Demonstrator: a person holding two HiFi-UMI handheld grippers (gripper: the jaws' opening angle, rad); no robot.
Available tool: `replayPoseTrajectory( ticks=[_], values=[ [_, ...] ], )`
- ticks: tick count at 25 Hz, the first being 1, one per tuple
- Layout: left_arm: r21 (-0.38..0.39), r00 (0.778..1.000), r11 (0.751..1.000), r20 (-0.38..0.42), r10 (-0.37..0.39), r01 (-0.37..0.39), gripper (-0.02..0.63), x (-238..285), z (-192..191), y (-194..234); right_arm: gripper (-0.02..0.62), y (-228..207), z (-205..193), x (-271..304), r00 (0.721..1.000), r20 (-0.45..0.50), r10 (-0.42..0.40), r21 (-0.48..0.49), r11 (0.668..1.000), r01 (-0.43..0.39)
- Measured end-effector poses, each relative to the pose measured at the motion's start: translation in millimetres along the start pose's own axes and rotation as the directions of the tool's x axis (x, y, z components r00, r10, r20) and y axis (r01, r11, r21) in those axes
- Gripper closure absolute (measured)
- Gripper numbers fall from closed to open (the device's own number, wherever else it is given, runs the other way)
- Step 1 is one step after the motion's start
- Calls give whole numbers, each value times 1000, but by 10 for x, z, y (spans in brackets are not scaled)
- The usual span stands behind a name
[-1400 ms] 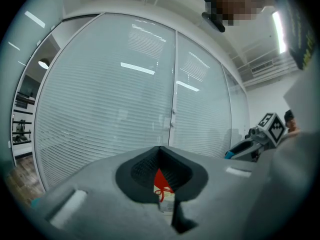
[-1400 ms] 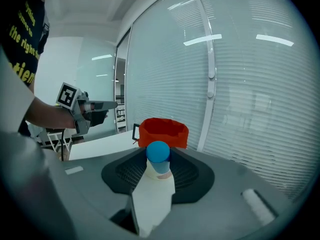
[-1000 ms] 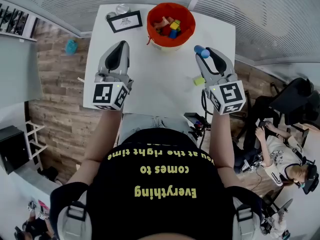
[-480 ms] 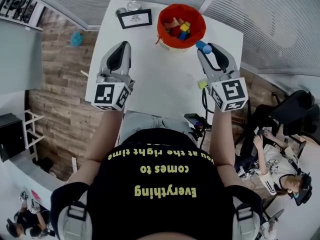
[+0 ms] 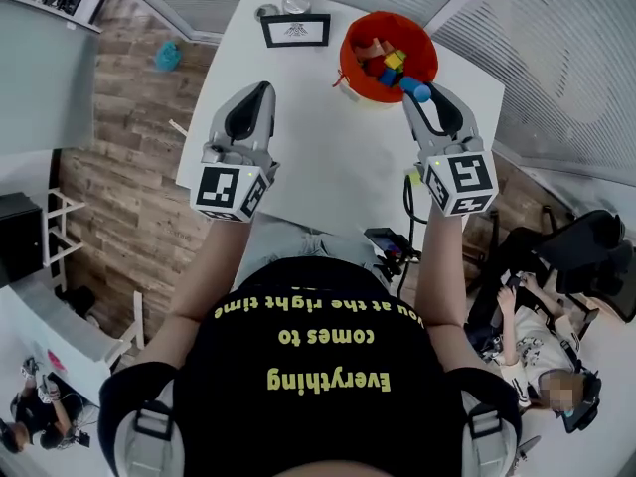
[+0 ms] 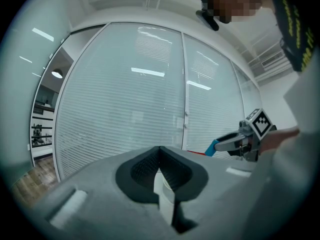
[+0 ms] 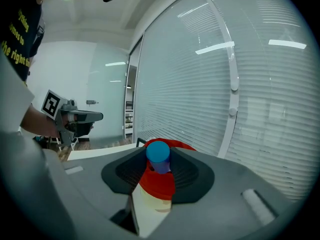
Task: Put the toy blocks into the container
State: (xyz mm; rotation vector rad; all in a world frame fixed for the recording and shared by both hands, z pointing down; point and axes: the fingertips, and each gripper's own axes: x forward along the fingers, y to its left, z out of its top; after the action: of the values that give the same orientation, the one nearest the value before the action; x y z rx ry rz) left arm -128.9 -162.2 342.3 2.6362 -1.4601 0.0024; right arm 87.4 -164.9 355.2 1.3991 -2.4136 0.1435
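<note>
Head view gave me the blue cylindrical toy block (image 5: 421, 92) at the round red container's (image 5: 350, 63) rim, left gripper view showed my left gripper (image 6: 159, 150) pressed together and empty, and right gripper view showed my right gripper (image 7: 159, 160) pinching that block.

My black shirt (image 5: 318, 366) carries yellow lettering, upside down — "Everything comes to", then "at the right time". Framed card (image 5: 295, 30) on the desk (image 5: 328, 157) — print illegible.

The head view looks steeply down onto the white square table (image 5: 328, 157). Each gripper view sits close behind its jaws: one catches the right gripper (image 6: 217, 145) mid-right, the other the left gripper (image 7: 99, 116) mid-left.
</note>
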Motion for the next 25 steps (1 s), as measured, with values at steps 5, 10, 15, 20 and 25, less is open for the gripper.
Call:
replayPoseTrajectory(
  ticks=[5, 10, 15, 20, 25],
  values=[
    [-3, 1000, 1000, -7, 14, -14, 607, -6, -28, 61, 444, -10, -83, 200, 1000, -20, 18, 0, 1000, -18],
    [-6, 999, 999, -17, 41, -41, 607, -46, -43, 154, 443, -19, -198, 363, 998, -47, 33, 18, 999, -33],
    [-11, 998, 998, -20, 56, -57, 607, -34, -72, 219, 443, 1, -271, 447, 997, -67, 45, 26, 999, -43],
    [-14, 998, 998, -29, 63, -64, 607, -27, -122, 254, 442, 19, -324, 491, 995, -81, 53, 34, 998, -50],
    [-13, 997, 998, -35, 62, -63, 607, -11, -141, 267, 433, 17, -322, 520, 995, -80, 50, 32, 998, -48]
  ],
)
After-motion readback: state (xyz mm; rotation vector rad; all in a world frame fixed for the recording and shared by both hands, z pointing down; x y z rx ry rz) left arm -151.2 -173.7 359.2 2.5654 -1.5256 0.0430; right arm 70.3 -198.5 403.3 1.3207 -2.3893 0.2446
